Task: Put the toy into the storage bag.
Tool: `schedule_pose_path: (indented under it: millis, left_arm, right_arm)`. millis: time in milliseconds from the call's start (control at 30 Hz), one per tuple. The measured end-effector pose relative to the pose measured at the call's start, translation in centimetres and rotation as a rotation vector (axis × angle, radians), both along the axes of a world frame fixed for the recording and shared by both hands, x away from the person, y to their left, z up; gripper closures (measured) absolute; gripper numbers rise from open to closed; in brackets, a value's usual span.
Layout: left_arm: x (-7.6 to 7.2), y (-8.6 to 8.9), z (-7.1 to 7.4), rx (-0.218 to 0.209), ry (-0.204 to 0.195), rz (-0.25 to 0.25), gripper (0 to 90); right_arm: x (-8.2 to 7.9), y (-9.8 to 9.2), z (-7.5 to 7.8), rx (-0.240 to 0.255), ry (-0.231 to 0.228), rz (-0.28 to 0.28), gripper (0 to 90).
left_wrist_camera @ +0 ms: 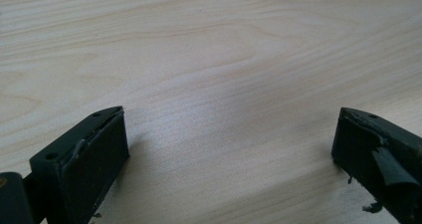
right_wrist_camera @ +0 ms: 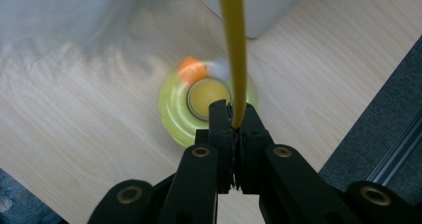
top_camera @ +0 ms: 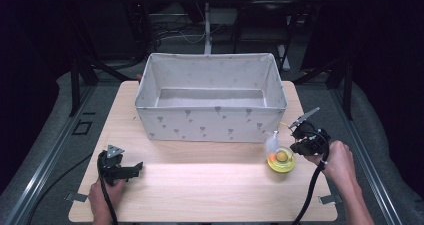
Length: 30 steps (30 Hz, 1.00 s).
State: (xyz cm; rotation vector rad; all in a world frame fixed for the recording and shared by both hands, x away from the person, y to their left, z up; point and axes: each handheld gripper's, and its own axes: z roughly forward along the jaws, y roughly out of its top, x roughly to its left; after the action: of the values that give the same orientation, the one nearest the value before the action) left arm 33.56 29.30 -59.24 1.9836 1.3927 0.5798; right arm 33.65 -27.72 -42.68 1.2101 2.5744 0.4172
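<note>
The right tongs [right_wrist_camera: 234, 115] are clamped together on a thin yellow stick [right_wrist_camera: 232, 45], which rises from between the tips; just beyond those tips a round yellow toy [right_wrist_camera: 204, 107] with an orange bit and a white feather sits on the desk [top_camera: 200, 185], beside the fabric bin [top_camera: 211, 92]. Well apart from them, the left tongs [left_wrist_camera: 229, 149] stand wide apart over bare wood, holding nothing.
</note>
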Motion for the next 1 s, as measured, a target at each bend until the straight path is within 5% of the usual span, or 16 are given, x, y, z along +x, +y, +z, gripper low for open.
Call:
schedule_pose_path:
  millis: [167, 1000]
  left_arm:
    - [0.0, 0.0, 0.0, 0.000, 0.000, 0.000, 1.3]
    - [0.0, 0.0, 0.0, 0.000, 0.001, 0.000, 1.3]
  right_arm:
    - [0.2, 0.4, 0.4, -0.031, 0.004, 0.011, 88.2]
    - [1.6, 2.7, 3.2, -0.035, 0.047, 0.112, 88.2]
